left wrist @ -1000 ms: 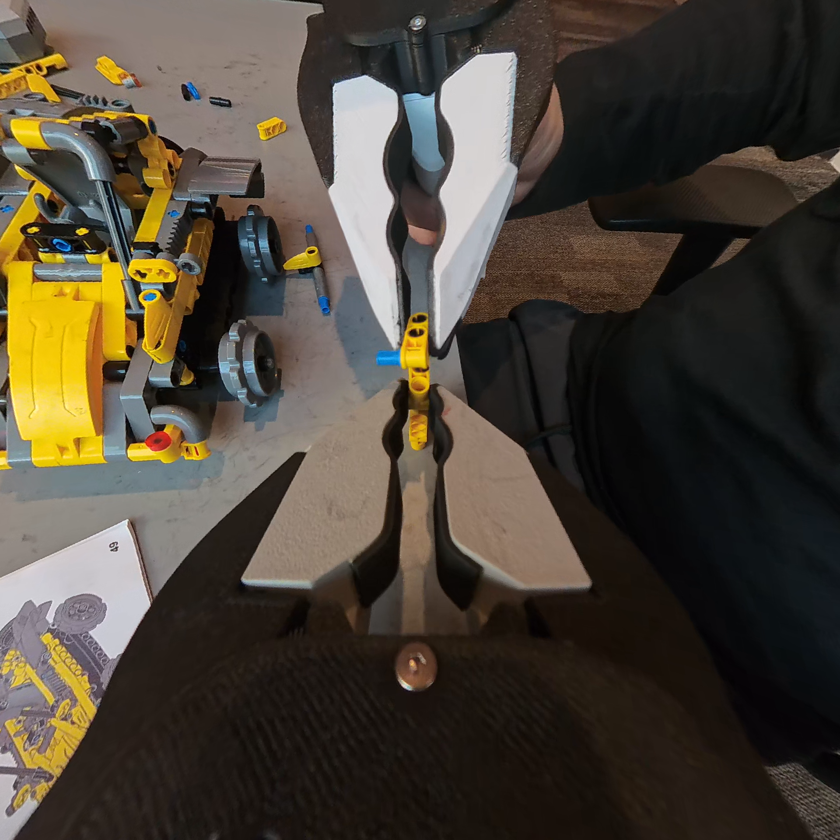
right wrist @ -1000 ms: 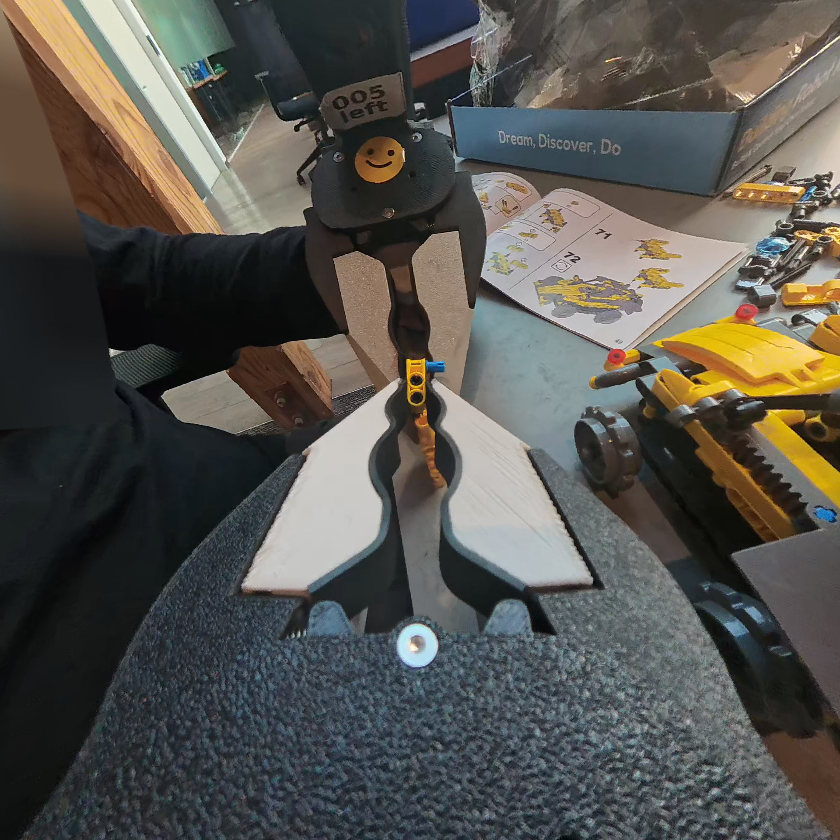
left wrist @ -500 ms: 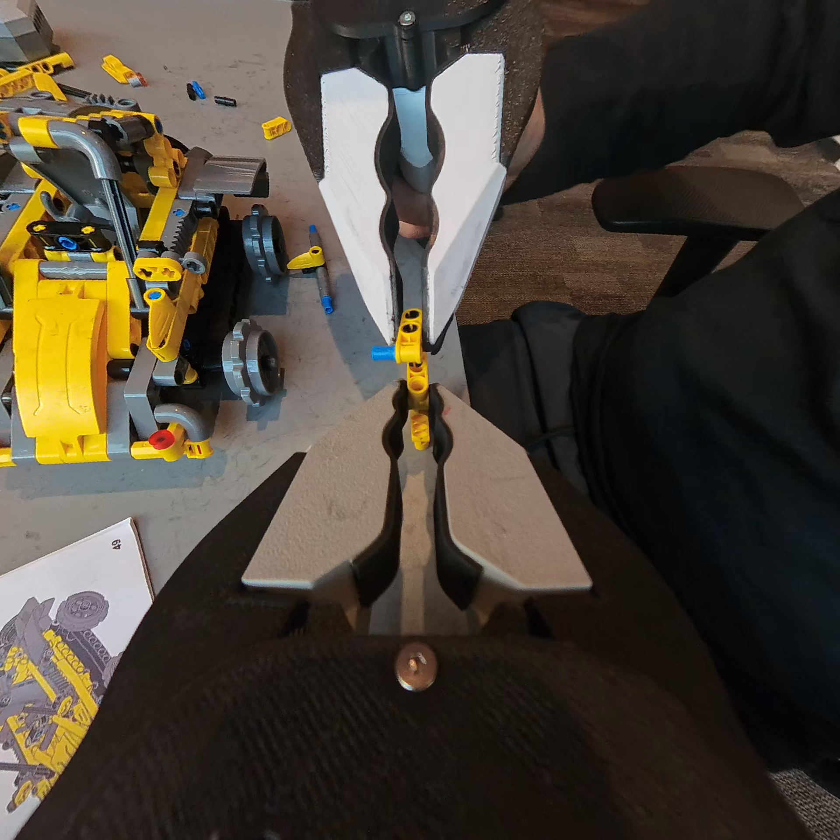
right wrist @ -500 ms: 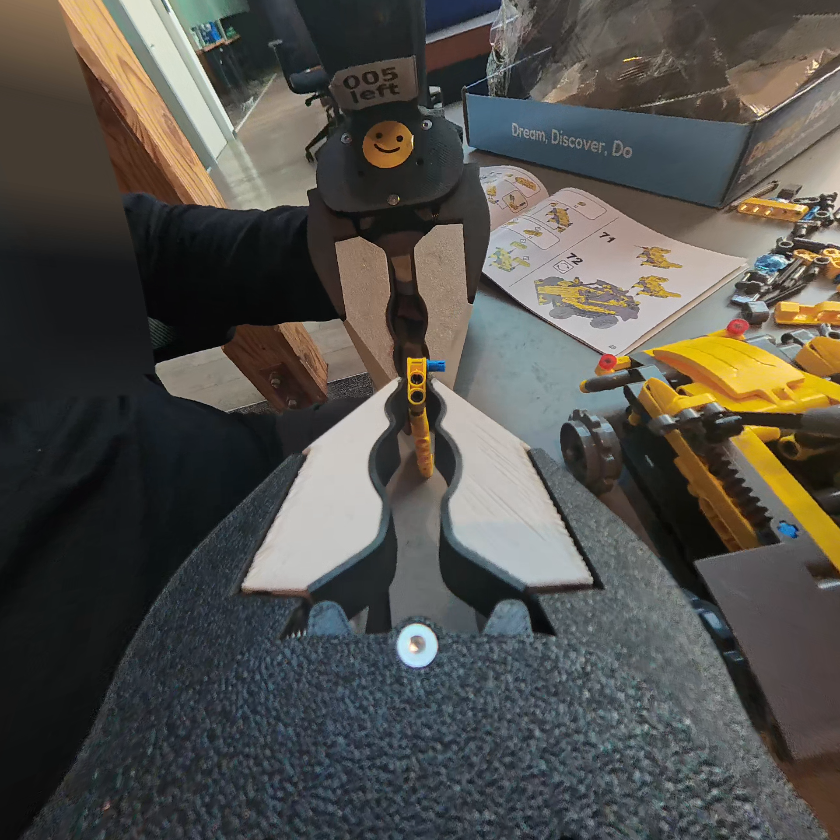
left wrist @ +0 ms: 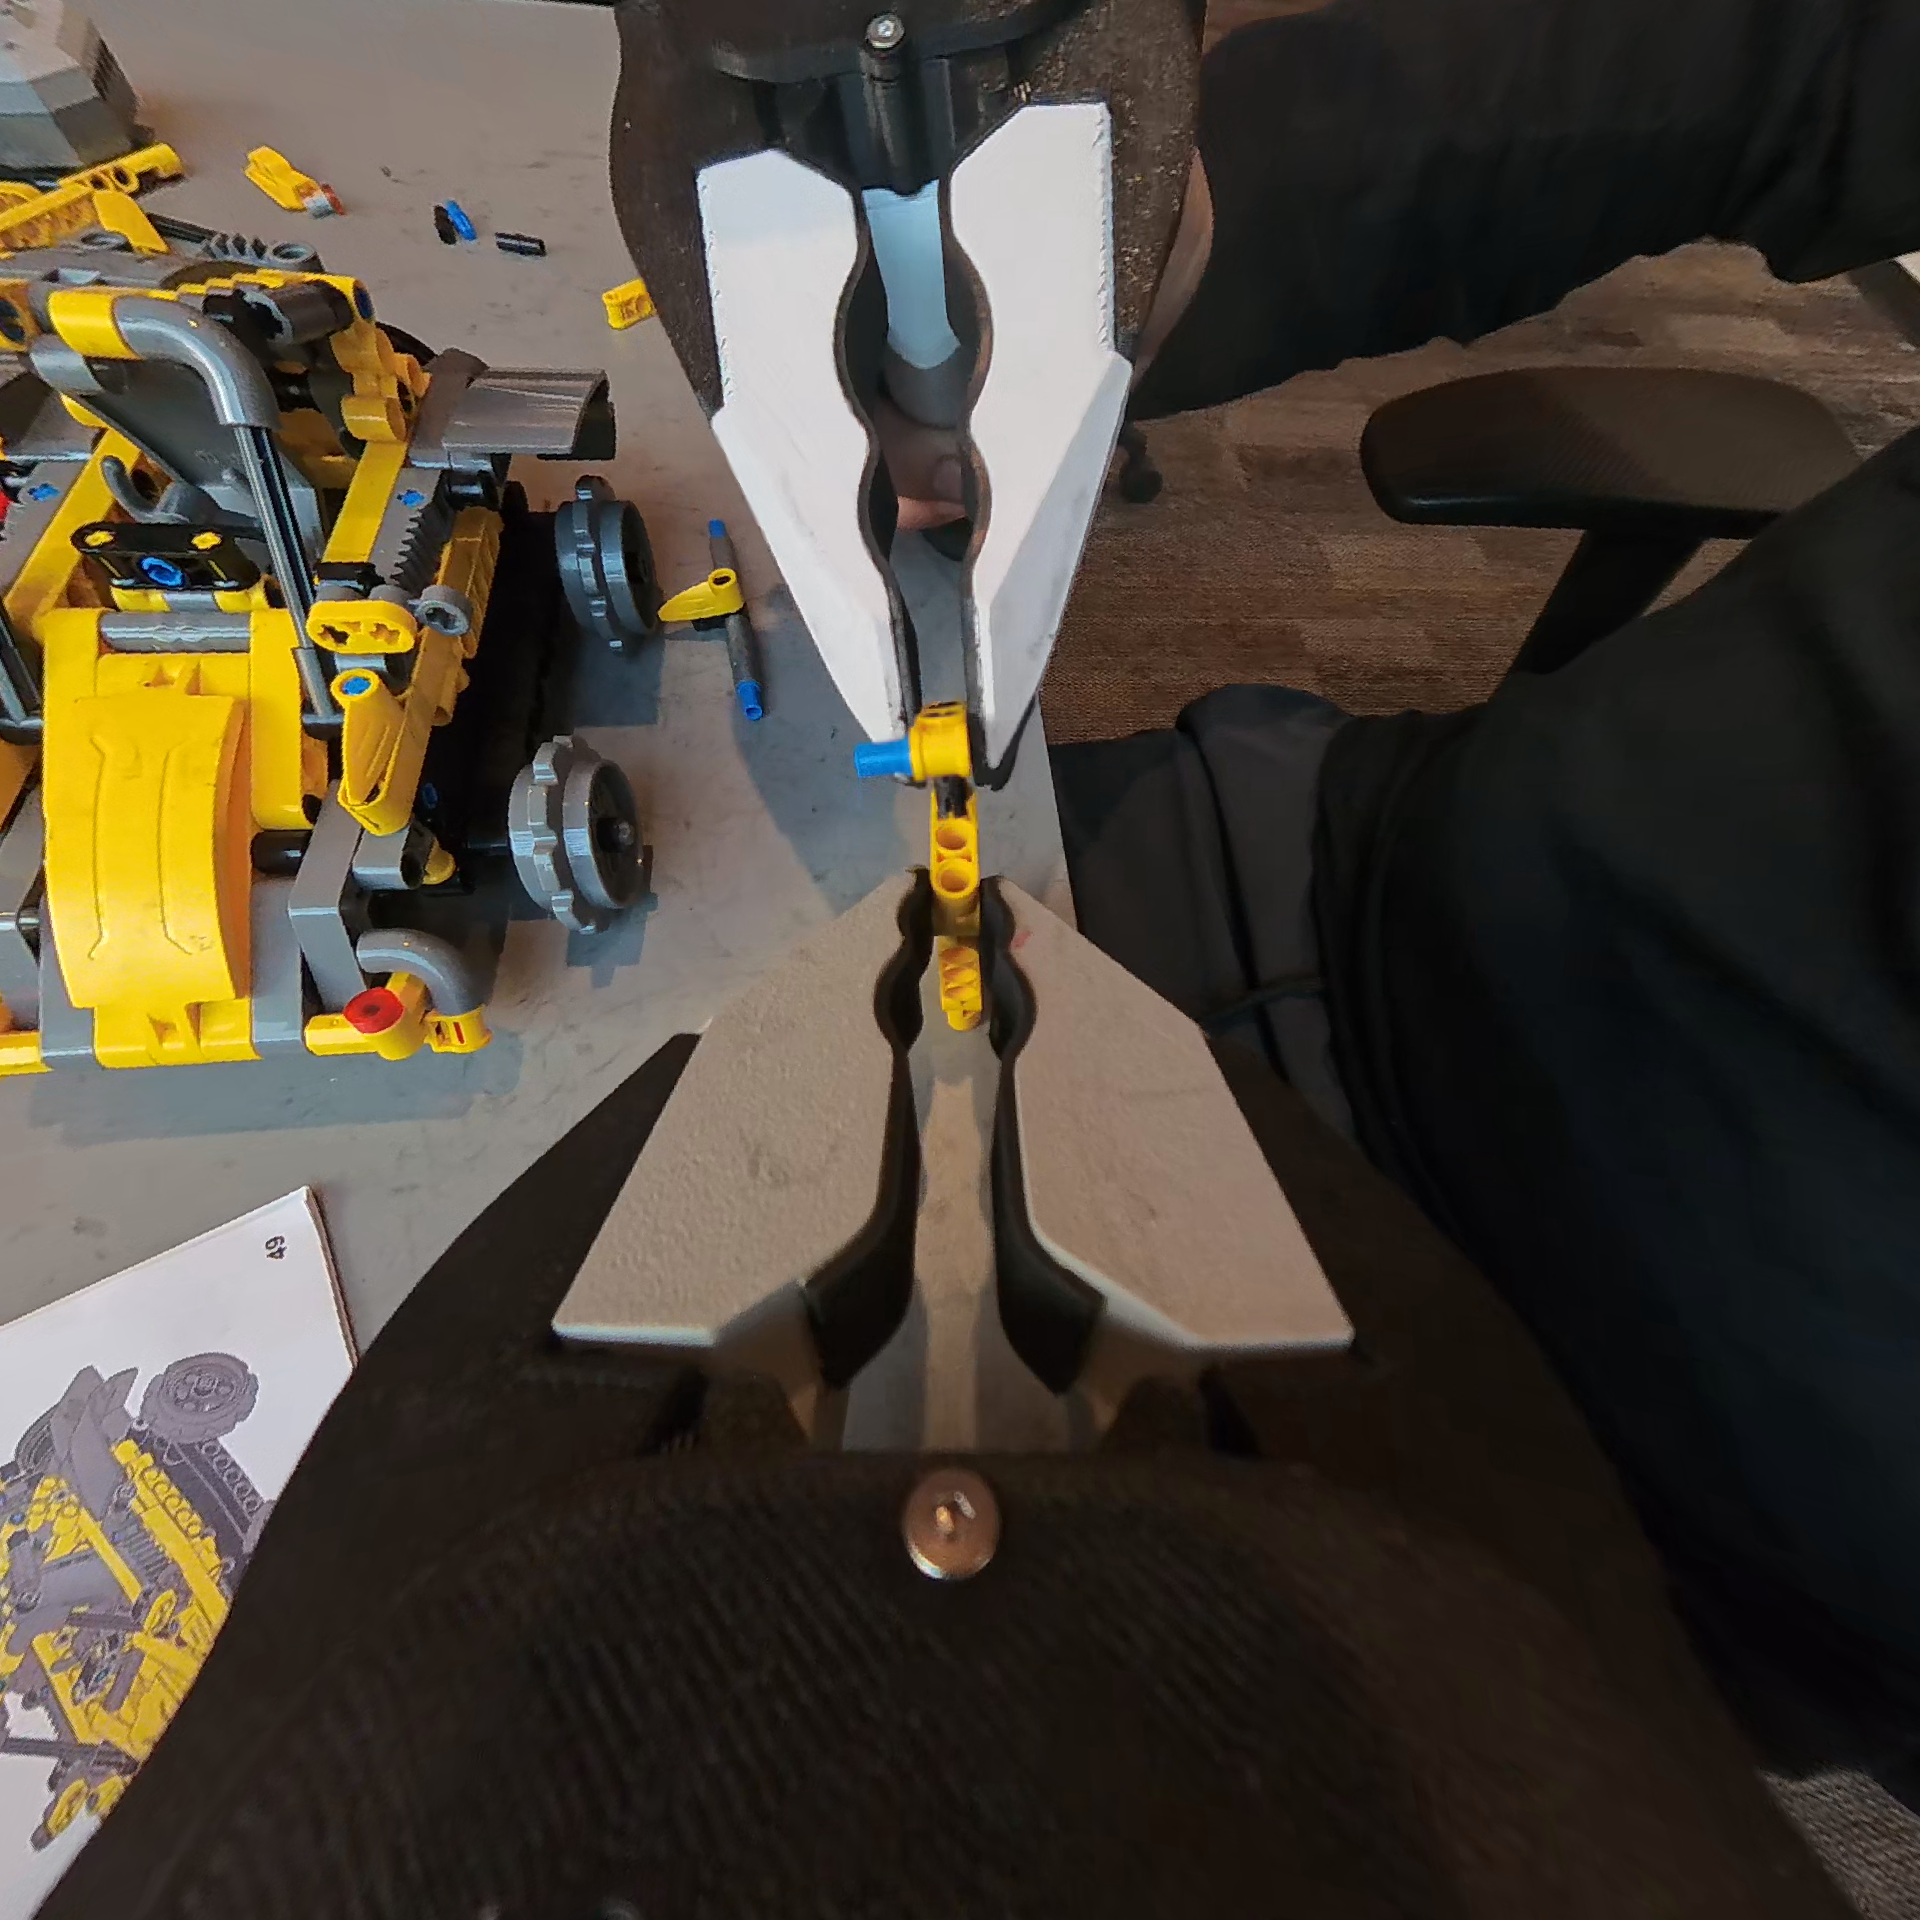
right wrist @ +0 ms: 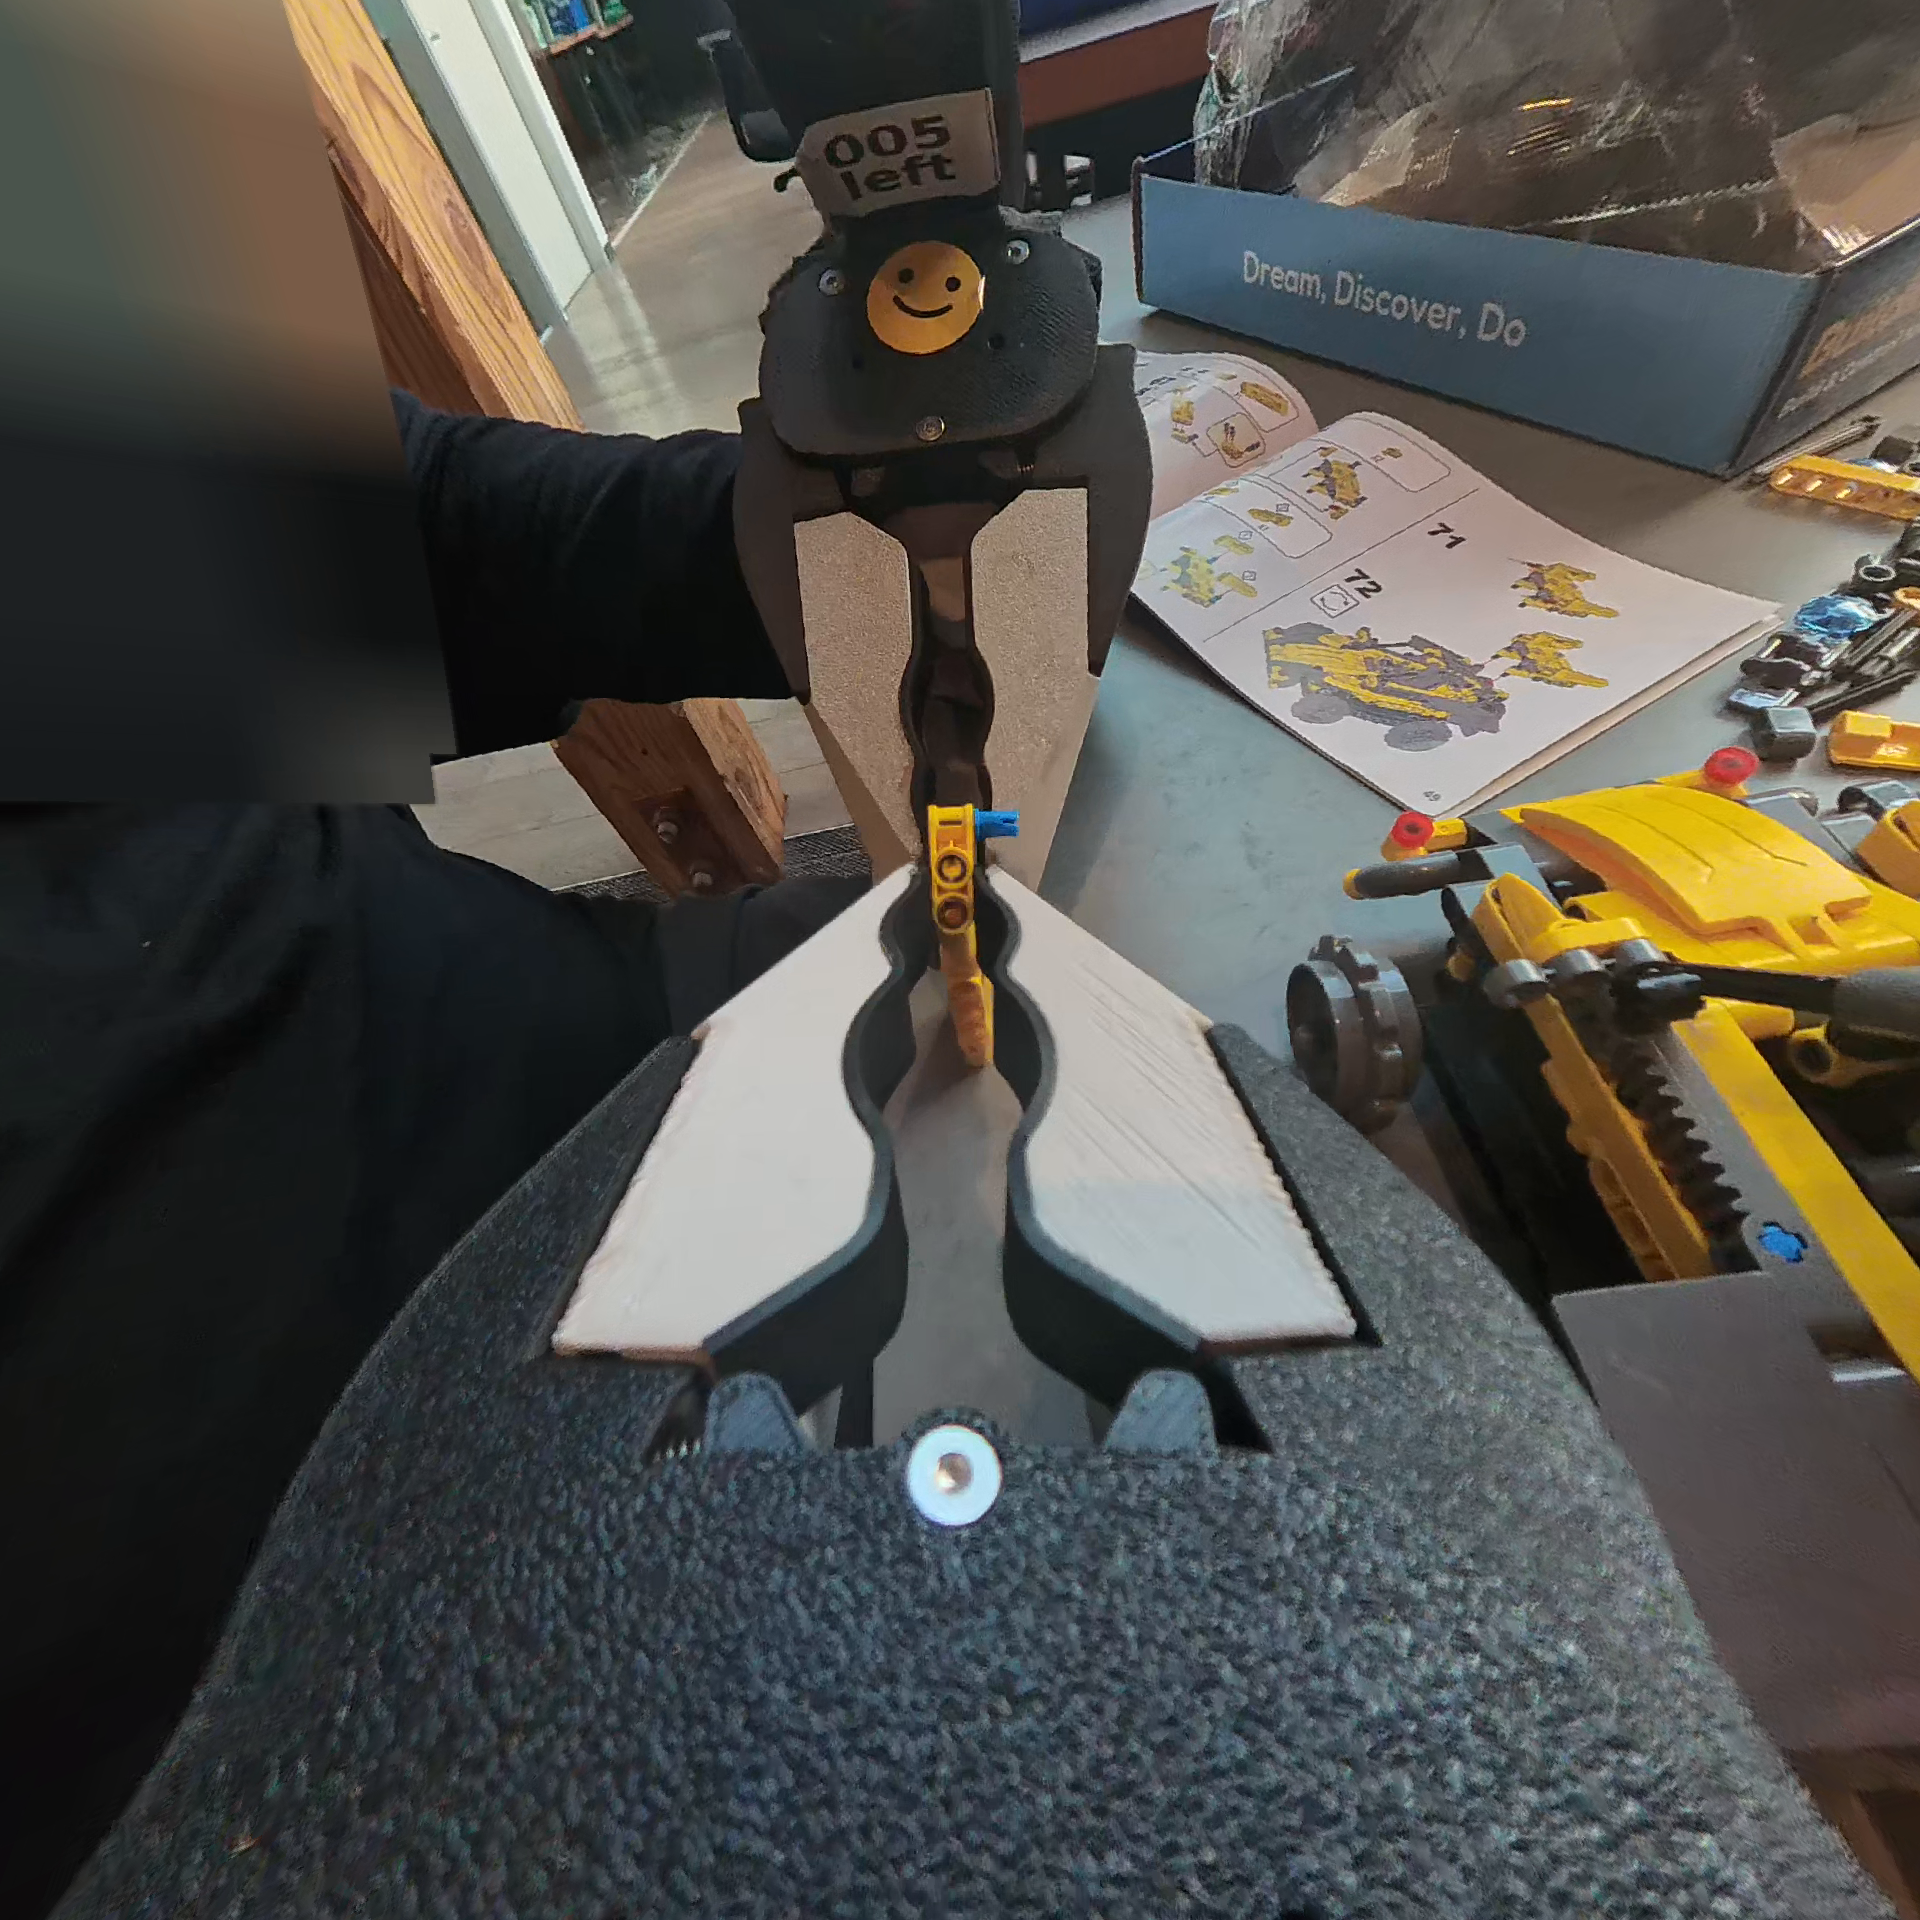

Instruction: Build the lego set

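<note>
2 handheld grippers are facing each other tip to tip above the near edge of a grey worktop (left wrist: pixel 727 852), just in front of a seated person in dark clothing. The left gripper (left wrist: pixel 958 914) is holding its fingers closed on a short yellow beam (left wrist: pixel 956 914), a slim studless bar with round holes. The beam's long axis is running straight along the line between the 2 grippers, so it is pointing directly at the opposite fingertips. The right gripper (right wrist: pixel 954 883) is clamping a small yellow connector (left wrist: pixel 940 743) at its very tips, and a blue pin (left wrist: pixel 878 758) is sticking out sideways from that connector, at a right angle to the beam. In the left wrist view, the beam's far end and the connector are almost touching, with something small and dark between them; whether they are joined is not clear. In the right wrist view the 2 yellow parts are overlapping in one line, so any gap is hidden. Both grippers are equally near the meeting point. Beside them on the worktop a part-built yellow and grey model vehicle (left wrist: pixel 208 727) is standing, with an open instruction booklet (right wrist: pixel 1434 603), a blue cardboard box (right wrist: pixel 1455 312) and loose small parts (left wrist: pixel 727 623) lying around it.
</note>
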Demonstrator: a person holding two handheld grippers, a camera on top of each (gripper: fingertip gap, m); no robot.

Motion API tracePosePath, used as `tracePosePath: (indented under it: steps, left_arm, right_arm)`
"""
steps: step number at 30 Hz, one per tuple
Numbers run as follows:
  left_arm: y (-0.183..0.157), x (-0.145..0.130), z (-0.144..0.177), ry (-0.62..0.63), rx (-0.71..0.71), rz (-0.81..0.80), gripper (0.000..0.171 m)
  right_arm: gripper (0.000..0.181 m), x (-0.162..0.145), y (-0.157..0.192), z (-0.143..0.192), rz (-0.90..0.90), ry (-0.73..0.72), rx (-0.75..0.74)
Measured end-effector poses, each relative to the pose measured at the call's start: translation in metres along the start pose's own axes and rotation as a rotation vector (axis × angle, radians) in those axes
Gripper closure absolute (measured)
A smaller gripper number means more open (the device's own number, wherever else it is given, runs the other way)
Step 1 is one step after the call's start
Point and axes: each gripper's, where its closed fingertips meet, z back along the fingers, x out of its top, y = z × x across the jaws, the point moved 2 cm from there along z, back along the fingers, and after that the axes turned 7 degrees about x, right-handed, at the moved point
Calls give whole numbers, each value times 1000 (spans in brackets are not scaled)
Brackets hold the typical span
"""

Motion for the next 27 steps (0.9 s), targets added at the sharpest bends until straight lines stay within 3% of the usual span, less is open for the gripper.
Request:
tracePosePath:
  steps: [11,27]
  left_arm:
    - [2,0,0,1,19,1,166]
    - [1,0,0,3,74,-26,166]
  right_arm:
    - [174,1,0,-1,305,300,-127]
    - [174,3,-3,-5,-32,739,-23]
